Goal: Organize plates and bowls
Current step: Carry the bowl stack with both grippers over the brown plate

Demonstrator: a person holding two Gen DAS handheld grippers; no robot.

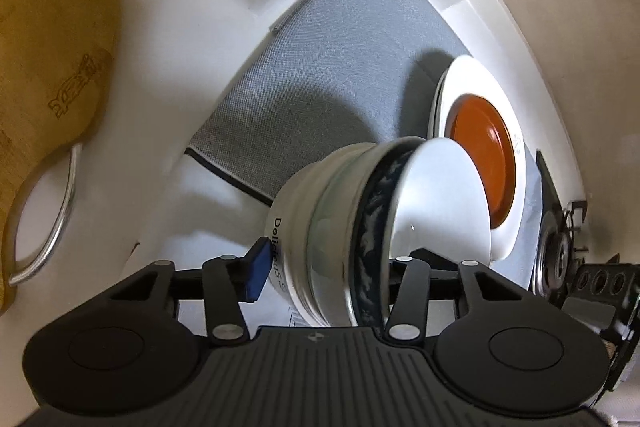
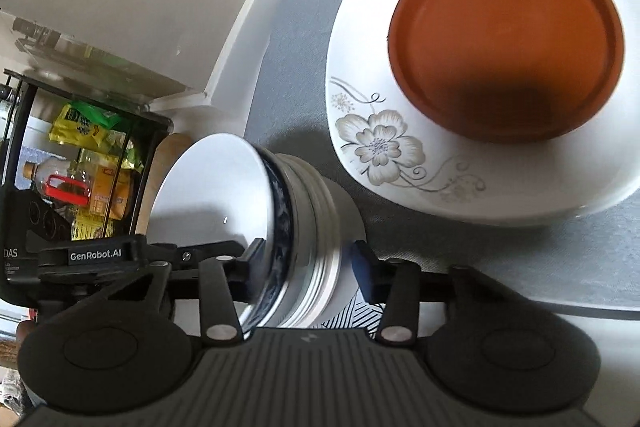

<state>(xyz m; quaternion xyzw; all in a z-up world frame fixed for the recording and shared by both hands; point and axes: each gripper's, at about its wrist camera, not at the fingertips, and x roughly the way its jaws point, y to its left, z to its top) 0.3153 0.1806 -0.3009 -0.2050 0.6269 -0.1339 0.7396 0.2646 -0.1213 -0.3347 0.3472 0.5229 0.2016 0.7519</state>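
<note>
A nested stack of bowls [image 1: 340,227], white outside with a blue-patterned one near the top, sits between the fingers of both grippers. My left gripper [image 1: 332,267] spans the stack from one side; its blue pad [image 1: 256,267] is beside the bowl marked "Delicious". My right gripper [image 2: 304,267] spans the same stack [image 2: 280,219] from the opposite side, one finger inside the top bowl. Whether the pads press the bowls is unclear. An orange plate [image 2: 504,39] lies on a white flowered plate [image 2: 380,147] on the grey mat [image 2: 296,75]; both also show in the left wrist view [image 1: 480,147].
A wooden cutting board [image 1: 52,67] with a metal loop hangs at the left. White cabinet walls [image 1: 180,27] enclose the mat. A black rack with bottles and packets [image 2: 88,167] stands at the left. A gas burner [image 1: 556,251] is at the right.
</note>
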